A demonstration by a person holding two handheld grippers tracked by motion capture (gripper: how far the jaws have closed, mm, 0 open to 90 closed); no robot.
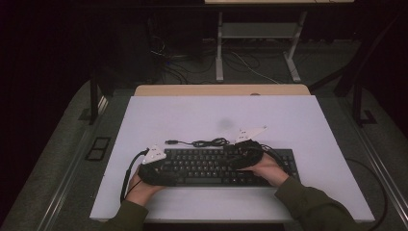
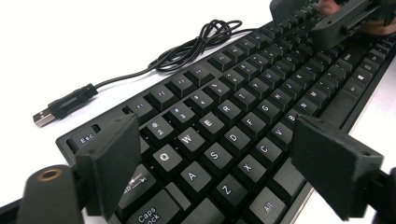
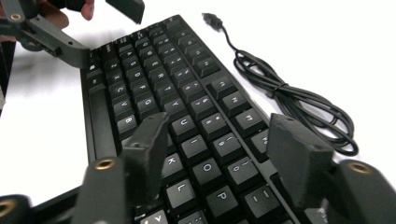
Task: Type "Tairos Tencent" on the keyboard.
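Observation:
A black keyboard (image 1: 211, 166) lies near the front of the white tabletop (image 1: 192, 115), its coiled USB cable (image 1: 207, 142) just behind it. My left gripper (image 1: 168, 174) hovers over the keyboard's left end. In the left gripper view its jaws (image 2: 217, 144) stand open above the letter keys (image 2: 243, 93), pressing nothing. My right gripper (image 1: 234, 156) is over the right half. In the right gripper view it (image 3: 219, 130) is open too, with keys (image 3: 154, 70) below the gap. Each gripper view shows the other gripper far off: the right (image 2: 336, 18), the left (image 3: 93, 28).
The cable's loose USB plug (image 2: 46, 114) rests on the table behind the keyboard's left end, with the coil (image 3: 289, 98) toward the middle. A wooden desk edge (image 1: 221, 90) sits behind the white top. A metal desk frame (image 1: 257, 31) and floor cables lie beyond.

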